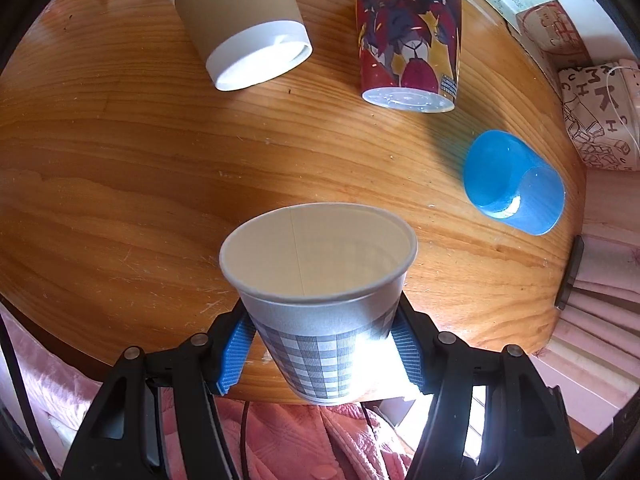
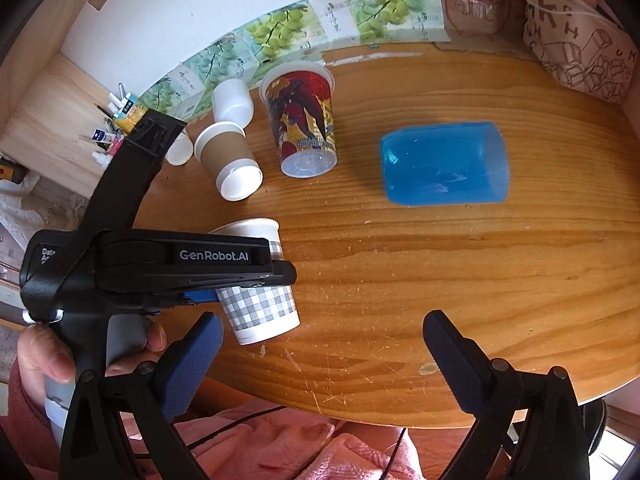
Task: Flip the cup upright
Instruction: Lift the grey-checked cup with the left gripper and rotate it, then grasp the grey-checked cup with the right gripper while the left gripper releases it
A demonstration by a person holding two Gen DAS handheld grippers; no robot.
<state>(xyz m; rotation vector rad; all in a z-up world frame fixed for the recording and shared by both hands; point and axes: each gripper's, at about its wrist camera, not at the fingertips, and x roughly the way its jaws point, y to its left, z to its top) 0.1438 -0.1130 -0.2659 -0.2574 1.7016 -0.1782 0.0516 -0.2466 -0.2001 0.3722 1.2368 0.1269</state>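
My left gripper point(image 1: 322, 344) is shut on a grey checked paper cup point(image 1: 320, 304), its open mouth up and tilted toward the camera, held near the table's front edge. In the right wrist view the same cup point(image 2: 260, 308) shows clamped in the left gripper point(image 2: 224, 276), its base low over the wood. My right gripper point(image 2: 320, 360) is open and empty at the front edge. A blue plastic cup point(image 2: 444, 168) lies on its side to the right; it also shows in the left wrist view point(image 1: 516, 184).
On the round wooden table point(image 2: 400, 280) stand upside down a brown-sleeved paper cup point(image 1: 240, 24) and a cartoon-print cup point(image 1: 408, 36). Small white cups point(image 2: 232, 100) sit behind. Boxes point(image 2: 360, 16) and a paper bag point(image 2: 580, 48) line the back. Pink cloth point(image 2: 320, 448) lies below.
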